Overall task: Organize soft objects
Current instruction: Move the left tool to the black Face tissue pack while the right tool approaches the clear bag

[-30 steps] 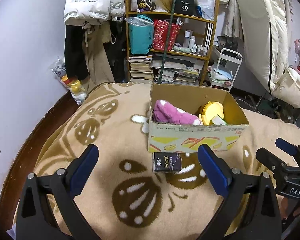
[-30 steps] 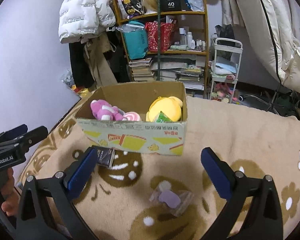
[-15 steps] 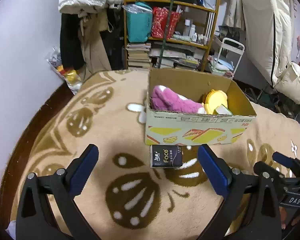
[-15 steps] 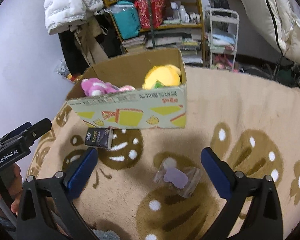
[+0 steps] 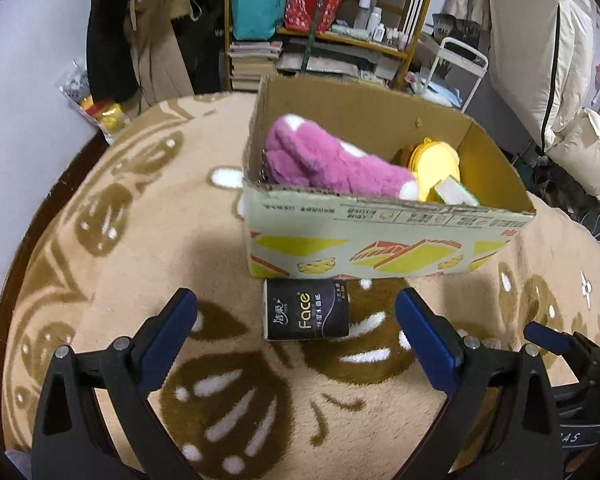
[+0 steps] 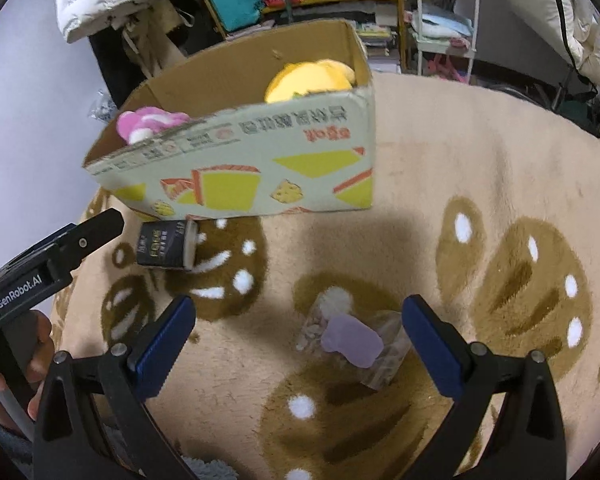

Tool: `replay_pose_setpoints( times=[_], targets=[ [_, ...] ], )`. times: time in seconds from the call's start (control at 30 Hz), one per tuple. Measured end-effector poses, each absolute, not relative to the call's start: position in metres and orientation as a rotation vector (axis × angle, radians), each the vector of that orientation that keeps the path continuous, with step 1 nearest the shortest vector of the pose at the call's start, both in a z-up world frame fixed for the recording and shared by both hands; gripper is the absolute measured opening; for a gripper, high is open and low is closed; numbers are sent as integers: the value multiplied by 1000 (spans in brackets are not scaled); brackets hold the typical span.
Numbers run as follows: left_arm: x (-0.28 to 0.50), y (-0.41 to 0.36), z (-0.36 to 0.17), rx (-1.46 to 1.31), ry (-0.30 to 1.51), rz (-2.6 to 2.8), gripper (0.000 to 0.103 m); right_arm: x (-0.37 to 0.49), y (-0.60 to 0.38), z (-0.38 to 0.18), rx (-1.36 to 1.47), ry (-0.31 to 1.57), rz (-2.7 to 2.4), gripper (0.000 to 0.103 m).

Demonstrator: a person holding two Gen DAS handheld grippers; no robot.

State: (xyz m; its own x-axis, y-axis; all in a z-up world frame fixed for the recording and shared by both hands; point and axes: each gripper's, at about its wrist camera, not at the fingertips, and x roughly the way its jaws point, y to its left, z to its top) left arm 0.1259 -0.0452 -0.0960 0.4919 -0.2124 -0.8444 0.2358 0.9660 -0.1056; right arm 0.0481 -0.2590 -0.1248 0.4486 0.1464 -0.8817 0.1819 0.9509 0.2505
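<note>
Beige and brown, the plush blanket (image 6: 480, 184) is carrying a cardboard box (image 5: 380, 240) already holding a pink plush toy (image 5: 332, 168) and a yellow one (image 6: 308, 80), while a dark tissue pack (image 5: 306, 316) is lying just in front of the box wall, long axis crosswise, straight ahead of the left gripper (image 5: 296, 336), whose jaws are spread wide and holding nothing. Nearer the right gripper (image 6: 296, 340), likewise released and empty, a small clear bag with a lilac piece (image 6: 352, 340) is sitting almost between its jaws, so that side is looking closer to a pickup. The bag's contents are hard to make out, and the box floor is hidden.
</note>
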Motion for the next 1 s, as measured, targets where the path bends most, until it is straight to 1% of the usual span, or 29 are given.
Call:
replay_pose_setpoints(
  times=[0.47, 1.0],
  targets=[
    [144, -55, -132, 12, 1134, -282, 98, 62, -279, -174, 435, 1286, -89, 103],
    [156, -61, -149, 19, 1176, -280, 98, 73, -268, -196, 388, 1336, -120, 103]
  ],
)
